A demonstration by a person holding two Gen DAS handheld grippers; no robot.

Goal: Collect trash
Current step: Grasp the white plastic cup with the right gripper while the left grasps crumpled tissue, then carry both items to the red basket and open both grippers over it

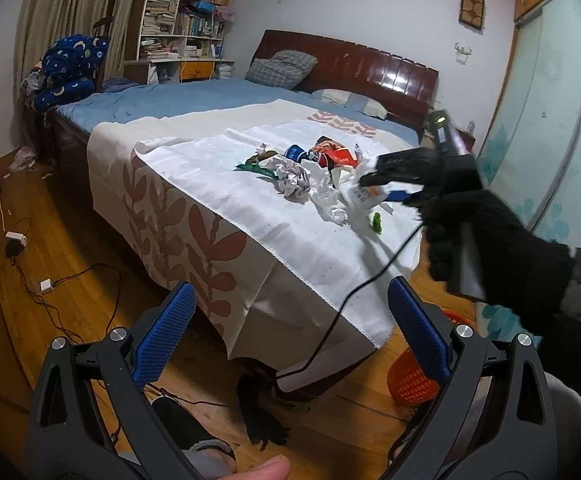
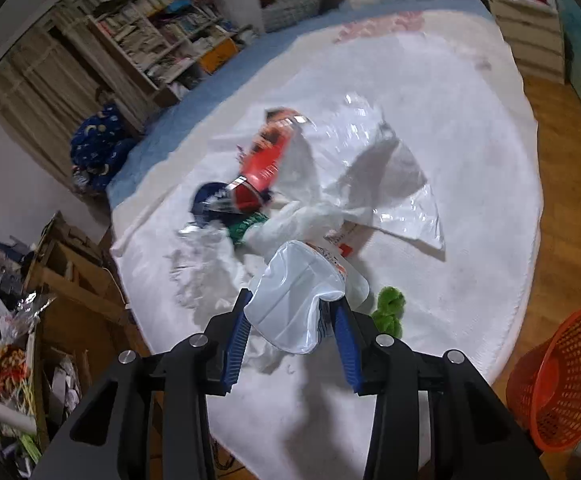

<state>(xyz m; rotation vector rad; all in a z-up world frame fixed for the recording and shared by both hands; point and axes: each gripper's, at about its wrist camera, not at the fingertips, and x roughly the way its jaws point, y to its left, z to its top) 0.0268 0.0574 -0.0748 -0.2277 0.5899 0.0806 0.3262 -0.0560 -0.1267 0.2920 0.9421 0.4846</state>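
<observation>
A heap of trash (image 1: 310,172) lies on a white cloth (image 1: 230,200) spread over the bed: crumpled paper (image 1: 294,180), a red snack bag (image 2: 264,160), a blue wrapper (image 2: 210,200), a clear plastic bag (image 2: 390,184) and a small green piece (image 2: 390,308). My right gripper (image 2: 290,298), held in a black-gloved hand (image 1: 490,248), is at the heap's near right side. Its blue pads press on a white plastic pouch (image 2: 290,308) with red print. My left gripper (image 1: 290,286) hangs open and empty above the floor, short of the bed's corner.
An orange mesh basket (image 2: 566,380) stands on the wooden floor by the bed's corner, also seen as the basket (image 1: 410,384) under my left gripper's right finger. A black cable (image 1: 370,272) trails off the cloth. Cables and plugs (image 1: 30,264) lie on the floor at left. Cluttered furniture (image 2: 18,320) flanks the bed.
</observation>
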